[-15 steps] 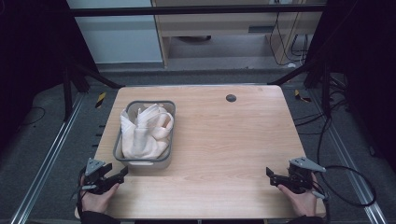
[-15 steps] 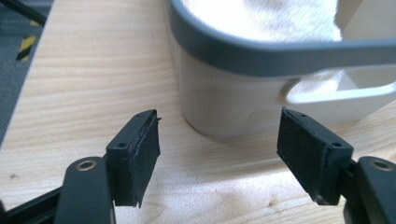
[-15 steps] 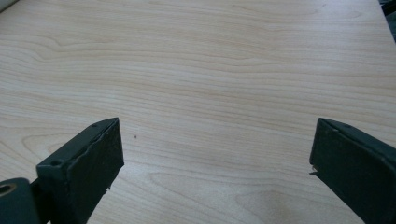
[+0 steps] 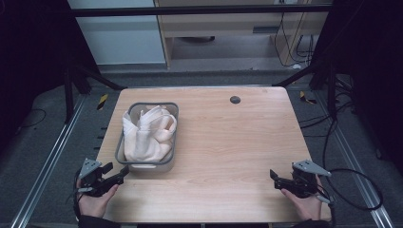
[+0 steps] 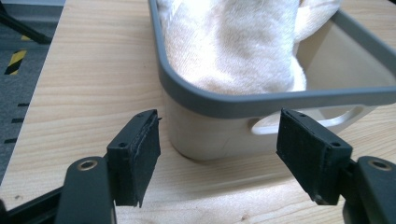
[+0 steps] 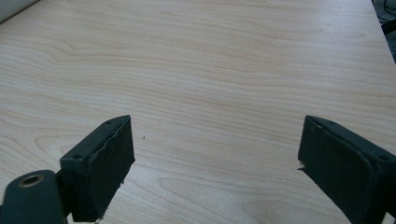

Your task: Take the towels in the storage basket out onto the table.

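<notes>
A grey-rimmed beige bin (image 4: pixel 170 128) stands on the left half of the wooden table (image 4: pixel 228 142), with a crumpled cream towel (image 4: pixel 147 133) inside it. My left gripper (image 4: pixel 122 175) hovers at the table's front left corner, its tips just short of the bin's near wall. In the left gripper view the bin (image 5: pixel 261 100) and towel (image 5: pixel 233 42) loom close, and my left gripper (image 5: pixel 217 156) stands open with nothing between its pads. At the front right, my right gripper (image 4: pixel 273 176) points left over bare wood; in its own view my right gripper (image 6: pixel 215 163) is wide open and holds nothing.
A small dark round hole (image 4: pixel 235 99) sits near the table's far edge. Metal frame rails run along both sides of the table, and a black cable (image 4: pixel 356 190) loops off the right gripper. Cabinets stand beyond the far edge.
</notes>
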Demonstrator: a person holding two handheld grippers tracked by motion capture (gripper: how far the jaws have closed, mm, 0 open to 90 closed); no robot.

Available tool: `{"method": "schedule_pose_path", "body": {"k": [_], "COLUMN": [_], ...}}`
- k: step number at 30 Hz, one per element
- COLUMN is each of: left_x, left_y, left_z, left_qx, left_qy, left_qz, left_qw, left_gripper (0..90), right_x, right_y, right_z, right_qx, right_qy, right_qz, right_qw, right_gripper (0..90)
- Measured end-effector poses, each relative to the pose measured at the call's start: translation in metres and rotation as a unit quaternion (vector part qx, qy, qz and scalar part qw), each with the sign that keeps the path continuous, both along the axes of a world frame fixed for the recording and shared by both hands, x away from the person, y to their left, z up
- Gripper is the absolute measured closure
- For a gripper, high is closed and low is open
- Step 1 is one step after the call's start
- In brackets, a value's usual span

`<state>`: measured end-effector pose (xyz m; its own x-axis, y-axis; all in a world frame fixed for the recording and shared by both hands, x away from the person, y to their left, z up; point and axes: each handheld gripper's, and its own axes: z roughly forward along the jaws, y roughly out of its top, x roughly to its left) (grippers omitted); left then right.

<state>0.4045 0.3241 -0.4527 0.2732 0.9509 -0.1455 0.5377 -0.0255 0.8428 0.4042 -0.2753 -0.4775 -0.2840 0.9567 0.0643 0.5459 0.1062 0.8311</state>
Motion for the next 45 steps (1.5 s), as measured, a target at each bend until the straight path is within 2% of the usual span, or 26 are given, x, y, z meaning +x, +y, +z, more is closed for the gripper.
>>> {"method": "schedule_pose_path", "body": {"k": [5, 8, 9, 22, 30, 45], "left_x": [-0.001, -0.001, 0.0, 0.005, 0.011, 0.034], "left_y": [-0.001, -0.002, -0.003, -0.007, -0.012, -0.024], "left_z": [0.009, 0.015, 0.021, 0.041, 0.047, 0.067], "left_qx": [0.0, 0.001, 0.0, 0.004, 0.009, 0.009], "left_qy": [-0.007, -0.015, -0.02, -0.031, -0.028, -0.031], "left_qz": [-0.007, -0.01, -0.012, -0.024, -0.036, -0.058], "left_qw": [1.0, 0.9998, 0.9997, 0.9992, 0.9989, 0.9978], "left_gripper": [30.0, 29.9, 29.8, 28.2, 28.1, 28.0], "right_x": [0.0, 0.0, 0.0, 0.001, 0.001, 0.001], "right_y": [0.001, 0.002, 0.001, 0.001, 0.001, 0.0], "right_z": [-0.001, -0.001, -0.002, -0.003, -0.003, -0.002], "right_qx": [-0.007, 0.0, -0.005, -0.023, -0.024, -0.023], "right_qy": [-0.001, 0.001, -0.002, 0.002, 0.0, -0.002], "right_qz": [0.01, 0.01, 0.011, 0.011, 0.012, 0.011], "right_qw": [0.9999, 0.9999, 0.9999, 0.9997, 0.9996, 0.9997], "right_gripper": [12.7, 12.7, 13.0, 13.8, 13.9, 13.6]}}
